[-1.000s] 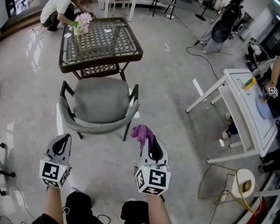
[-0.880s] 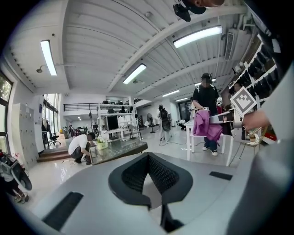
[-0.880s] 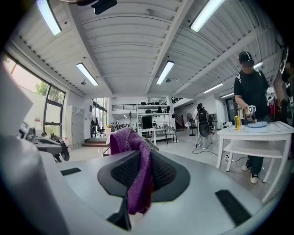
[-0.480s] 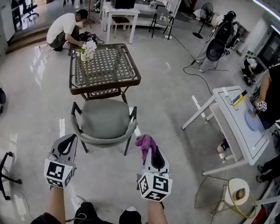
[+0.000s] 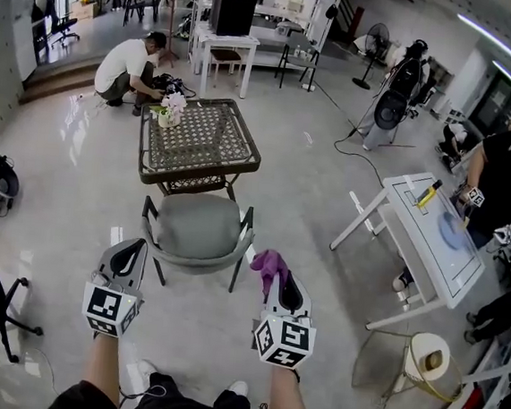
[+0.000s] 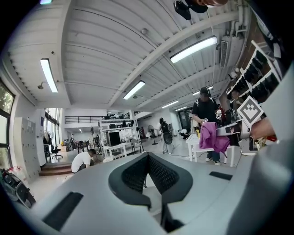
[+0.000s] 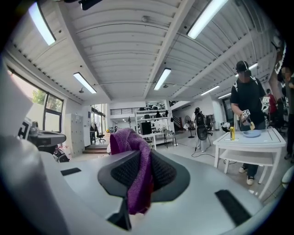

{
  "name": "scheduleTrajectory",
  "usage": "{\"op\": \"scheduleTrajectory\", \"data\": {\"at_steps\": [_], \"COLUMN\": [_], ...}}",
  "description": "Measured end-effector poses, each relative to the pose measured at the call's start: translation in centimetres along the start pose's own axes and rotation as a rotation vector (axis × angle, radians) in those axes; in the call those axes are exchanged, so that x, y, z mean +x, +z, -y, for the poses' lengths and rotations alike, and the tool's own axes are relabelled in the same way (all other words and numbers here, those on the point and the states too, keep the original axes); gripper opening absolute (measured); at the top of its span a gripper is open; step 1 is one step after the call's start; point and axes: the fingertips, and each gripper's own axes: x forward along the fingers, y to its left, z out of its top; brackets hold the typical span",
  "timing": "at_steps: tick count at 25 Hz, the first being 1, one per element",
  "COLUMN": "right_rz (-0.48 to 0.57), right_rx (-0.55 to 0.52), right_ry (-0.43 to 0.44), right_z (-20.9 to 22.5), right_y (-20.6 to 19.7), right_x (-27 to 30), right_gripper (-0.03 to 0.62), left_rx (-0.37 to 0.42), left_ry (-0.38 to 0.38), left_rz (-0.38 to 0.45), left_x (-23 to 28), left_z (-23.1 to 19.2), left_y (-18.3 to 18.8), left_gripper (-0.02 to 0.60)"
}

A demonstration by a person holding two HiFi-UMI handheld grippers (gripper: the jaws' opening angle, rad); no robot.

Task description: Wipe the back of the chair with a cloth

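Our right gripper is pinching the purple cloth. Our left gripper is holding nothing, jaws together. The chair is standing just ahead, its curved back facing us and running side to side. The cloth is hanging near the chair's right end.

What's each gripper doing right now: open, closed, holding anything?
Left gripper: closed, nothing between the jaws.
Right gripper: closed on the purple cloth.
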Motion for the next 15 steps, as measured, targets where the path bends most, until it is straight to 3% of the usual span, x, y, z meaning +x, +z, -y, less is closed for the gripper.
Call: {"op": "scheduleTrajectory", "data": {"at_steps": [15], "right_rz": [0.014], "right_rx": [0.041], "right_ry": [0.024], "right_z": [-3.3], "right_y": [2.6], "right_x": [-1.1], "right_gripper": [0.074], "left_rx": [0.014], "left_ry": [0.042], "left_rz": [0.030], "left_x": [-2.9], "left_z": [-1.5], "left_y": [3.0], "left_gripper": [0.009]}}
